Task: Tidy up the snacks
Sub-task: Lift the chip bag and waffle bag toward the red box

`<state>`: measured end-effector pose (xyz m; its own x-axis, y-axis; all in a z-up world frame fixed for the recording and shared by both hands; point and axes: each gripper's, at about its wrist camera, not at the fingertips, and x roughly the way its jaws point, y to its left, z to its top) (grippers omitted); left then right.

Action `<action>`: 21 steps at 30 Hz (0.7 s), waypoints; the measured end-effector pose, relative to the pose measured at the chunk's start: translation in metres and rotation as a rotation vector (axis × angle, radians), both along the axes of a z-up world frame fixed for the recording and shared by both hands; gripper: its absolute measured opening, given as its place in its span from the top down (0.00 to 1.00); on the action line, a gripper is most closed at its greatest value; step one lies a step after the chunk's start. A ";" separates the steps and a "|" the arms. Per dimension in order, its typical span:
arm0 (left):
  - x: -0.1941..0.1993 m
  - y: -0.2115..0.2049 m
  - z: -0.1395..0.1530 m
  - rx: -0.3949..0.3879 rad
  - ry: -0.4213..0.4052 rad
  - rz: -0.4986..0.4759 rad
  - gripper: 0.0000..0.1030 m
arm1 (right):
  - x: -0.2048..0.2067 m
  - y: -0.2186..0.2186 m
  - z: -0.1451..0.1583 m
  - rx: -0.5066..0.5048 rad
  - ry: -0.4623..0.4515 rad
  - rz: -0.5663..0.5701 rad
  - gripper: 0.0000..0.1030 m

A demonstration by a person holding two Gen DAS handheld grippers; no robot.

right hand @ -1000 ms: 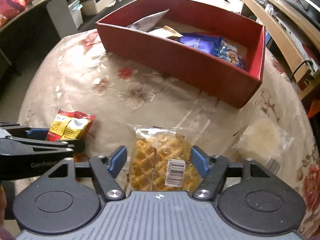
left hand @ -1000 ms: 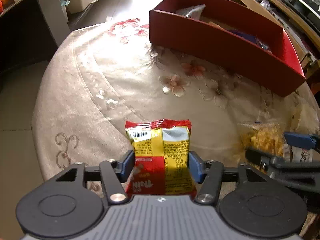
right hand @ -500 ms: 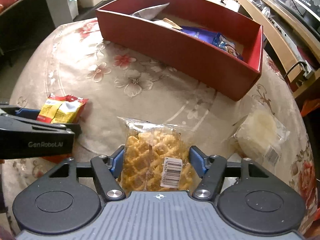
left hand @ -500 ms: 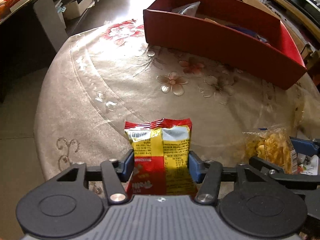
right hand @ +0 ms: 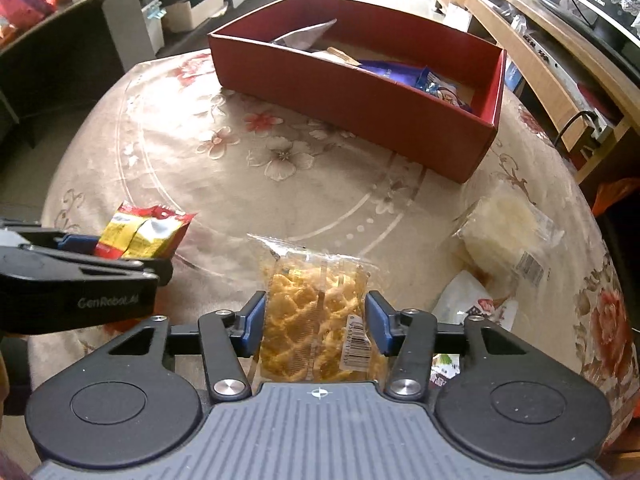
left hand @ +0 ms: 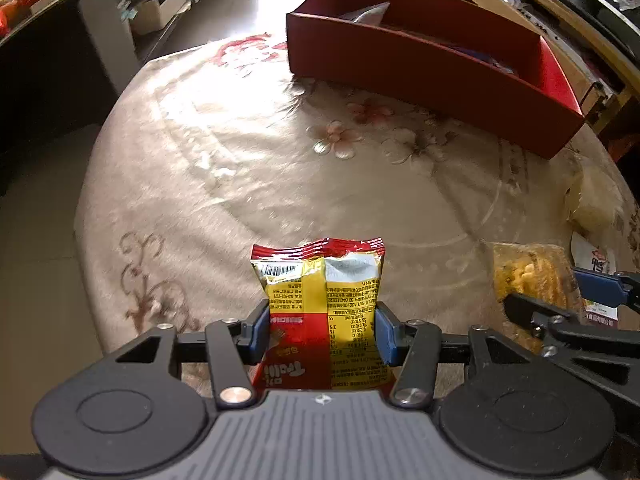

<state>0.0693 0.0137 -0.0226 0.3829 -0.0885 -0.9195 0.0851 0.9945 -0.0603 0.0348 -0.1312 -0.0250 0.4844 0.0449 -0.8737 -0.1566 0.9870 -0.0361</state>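
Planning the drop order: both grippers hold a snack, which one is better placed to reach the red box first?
Right, probably. The right gripper, shut on the yellow bag, faces the red box squarely. The left gripper, holding the red packet, sits off its left end.

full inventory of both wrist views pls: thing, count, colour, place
red-and-yellow foil snack packet: 1, between the left tongs' pads
clear bag of orange crackers: 1, between the right tongs' pads
red cardboard box: 1, far side of table, snacks inside
blue snack bags: at least 2, in box
silver packet: 1, in box
clear bag of pale crackers: 1, table, right side
white printed packet: 1, right of the right tongs
round floral beige tablecloth: 1
left tongs: black, blue pads
right tongs: black, blue pads
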 end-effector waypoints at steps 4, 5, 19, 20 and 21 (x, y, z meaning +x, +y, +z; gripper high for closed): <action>0.002 -0.002 0.008 0.004 -0.008 -0.007 0.49 | -0.005 0.000 0.006 0.018 -0.010 0.003 0.50; 0.004 -0.004 0.009 0.006 -0.012 -0.016 0.49 | -0.007 0.000 0.007 0.024 -0.011 0.004 0.50; 0.005 0.010 0.006 -0.077 0.013 -0.040 0.49 | 0.003 -0.011 0.000 0.104 0.032 0.012 0.15; 0.005 0.013 0.005 -0.083 0.017 -0.038 0.49 | 0.003 -0.014 -0.001 0.106 0.041 0.004 0.15; 0.005 0.015 0.004 -0.086 0.020 -0.034 0.49 | 0.002 -0.016 -0.001 0.101 0.049 0.002 0.15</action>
